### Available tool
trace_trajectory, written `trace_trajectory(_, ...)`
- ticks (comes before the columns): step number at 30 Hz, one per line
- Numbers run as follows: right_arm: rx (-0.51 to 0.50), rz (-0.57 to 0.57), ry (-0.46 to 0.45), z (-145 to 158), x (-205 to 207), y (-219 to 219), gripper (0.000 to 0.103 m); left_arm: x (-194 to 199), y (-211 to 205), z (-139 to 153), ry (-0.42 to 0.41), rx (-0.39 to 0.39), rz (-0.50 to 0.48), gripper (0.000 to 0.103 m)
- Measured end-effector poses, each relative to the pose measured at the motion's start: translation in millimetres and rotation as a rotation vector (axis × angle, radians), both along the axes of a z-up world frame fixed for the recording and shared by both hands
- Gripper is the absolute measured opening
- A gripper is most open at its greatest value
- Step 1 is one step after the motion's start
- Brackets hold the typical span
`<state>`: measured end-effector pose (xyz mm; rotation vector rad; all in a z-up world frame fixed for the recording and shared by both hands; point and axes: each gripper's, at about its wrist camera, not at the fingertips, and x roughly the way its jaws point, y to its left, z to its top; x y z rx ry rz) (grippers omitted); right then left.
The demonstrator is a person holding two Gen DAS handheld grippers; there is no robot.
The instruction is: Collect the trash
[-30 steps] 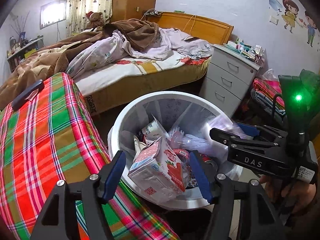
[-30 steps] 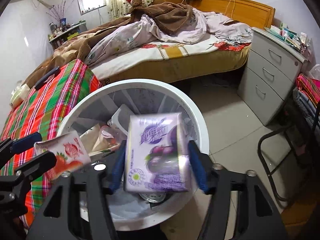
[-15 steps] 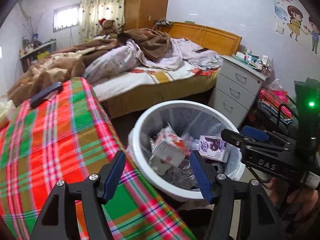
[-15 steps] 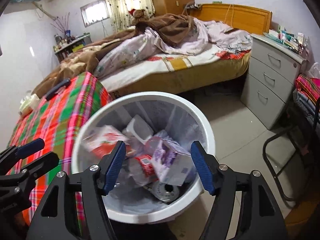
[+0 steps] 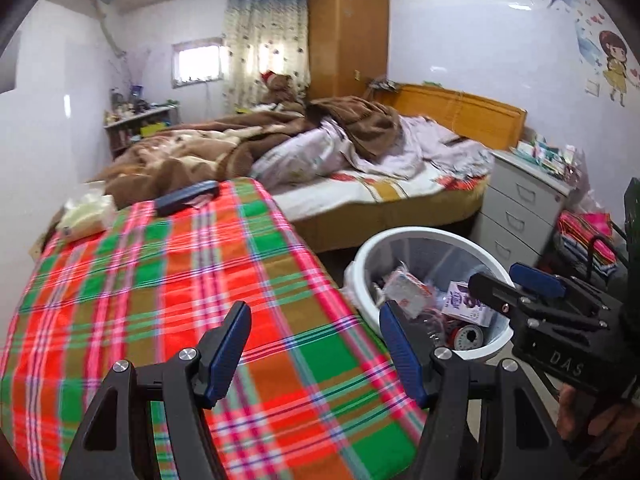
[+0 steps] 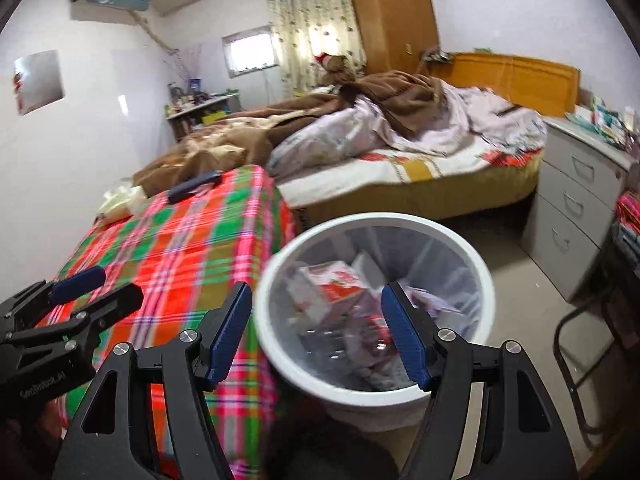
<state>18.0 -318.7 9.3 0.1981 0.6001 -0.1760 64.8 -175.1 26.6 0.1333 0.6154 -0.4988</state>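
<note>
A white trash bin [image 5: 404, 236] [image 6: 456, 240] stands on the floor beside the plaid-covered table [image 5: 168, 280] [image 6: 180, 240]. In it lie a red-and-white strawberry carton [image 5: 410, 294] [image 6: 336, 288], a purple carton [image 5: 466, 304] and other trash. My left gripper [image 5: 316, 344] is open and empty above the table's right part; it also shows in the right wrist view [image 6: 92, 288]. My right gripper [image 6: 316, 336] is open and empty above the bin's near rim; it also shows in the left wrist view [image 5: 516, 280].
A dark remote [image 5: 188, 198] and a tissue pack [image 5: 86, 214] lie at the table's far end. An unmade bed [image 5: 360, 168] is behind. A grey drawer unit [image 5: 520, 216] stands right of the bin. A metal chair frame [image 6: 580, 344] stands at the right.
Both grippers let go of their cartons, which fell into the bin. Both grippers then rose and drew back; the left one swung left over the table.
</note>
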Motion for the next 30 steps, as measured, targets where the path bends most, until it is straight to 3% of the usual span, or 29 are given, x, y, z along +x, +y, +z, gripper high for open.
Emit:
trace_trajectory(8, -0.017, 0.074, -0.061, 1.5, -6.8, 34.6, 0.069, -23.0, 40.8, 3.1, -0.046, 0.012, 0.108, 0.066)
trace_trajectory(18, -0.009, 0.134, -0.074, -1.3, -8.8, 58.4, 0.069, -39.5, 79.0, -1.7, -0.054, -0.004, 0.214, 0.066)
trace_trajectory(30, -0.015, 0.140, -0.081, -2.5, -15.1, 70.5, 0.069, -45.8, 92.2, -7.1, -0.048, -0.001, 0.241, 0.066)
